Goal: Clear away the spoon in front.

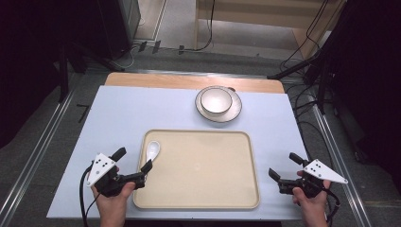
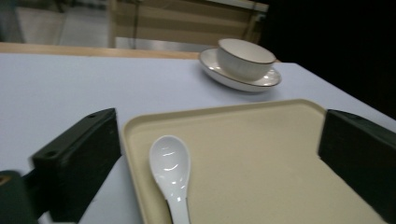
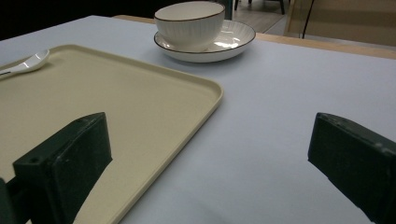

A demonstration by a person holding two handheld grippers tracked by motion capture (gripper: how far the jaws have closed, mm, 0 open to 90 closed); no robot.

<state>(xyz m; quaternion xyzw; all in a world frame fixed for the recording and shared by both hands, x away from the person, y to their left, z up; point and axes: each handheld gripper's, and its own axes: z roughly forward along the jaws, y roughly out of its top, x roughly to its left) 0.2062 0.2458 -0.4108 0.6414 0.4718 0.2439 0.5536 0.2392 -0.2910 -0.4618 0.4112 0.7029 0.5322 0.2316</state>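
Here we see the left hand-held gripper [image 1: 134, 160] at lower left of the high view, jaws wide apart, straddling the tray's [image 1: 203, 201] left rim w/ the white spoon [image 1: 152, 150] between them, not gripped. The spoon lies in the tray's upper-left corner, bowl end pointing up-frame. Right hand-held gripper [image 1: 283, 166] sits lower right, also open, over the worktop [image 1: 123, 113] just beside the tray's right edge. Bowl [image 1: 216, 100] on saucer [image 1: 236, 111] sits upper centre.
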